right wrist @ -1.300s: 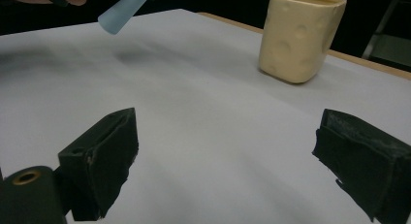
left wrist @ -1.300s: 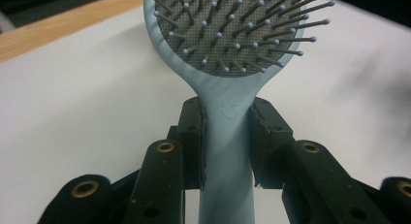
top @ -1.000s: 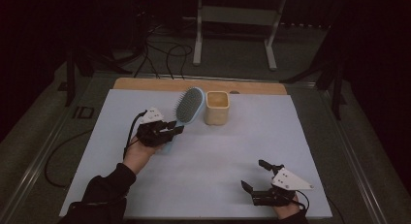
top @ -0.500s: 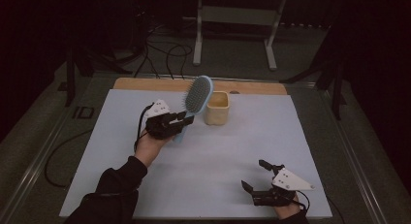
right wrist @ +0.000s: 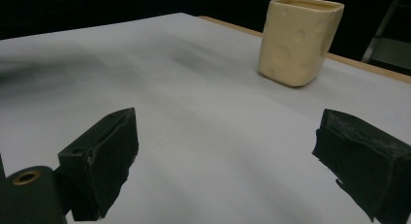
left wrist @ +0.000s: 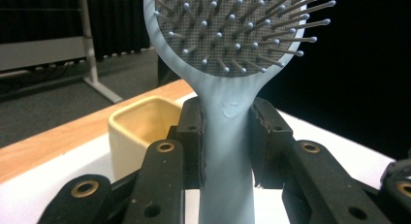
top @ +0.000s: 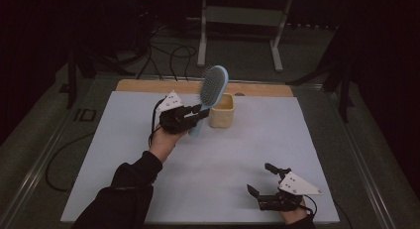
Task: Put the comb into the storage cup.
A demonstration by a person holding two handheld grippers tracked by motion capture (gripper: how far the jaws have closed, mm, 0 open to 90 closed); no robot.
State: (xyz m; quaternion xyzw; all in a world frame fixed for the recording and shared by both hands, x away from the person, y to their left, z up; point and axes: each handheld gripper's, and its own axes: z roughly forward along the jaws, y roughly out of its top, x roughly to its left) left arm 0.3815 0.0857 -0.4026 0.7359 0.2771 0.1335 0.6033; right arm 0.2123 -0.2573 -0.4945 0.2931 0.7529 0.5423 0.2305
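left tool [top: 197,113] raised, clamped — right tool [top: 261,179] agape

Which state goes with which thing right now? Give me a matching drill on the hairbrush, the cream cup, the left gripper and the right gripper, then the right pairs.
Things:
1. hairbrush
2. cream cup
3. left gripper
4. right gripper

States:
A. jaws wide apart, nothing between them, low at the near edge of the white table
B. stands on the table at its far side, open top up
C. lifted off the table, bristle head up, handle clamped
D. jaws closed on a light blue handle

Pairs: 1-C, 2-B, 3-D, 4-A
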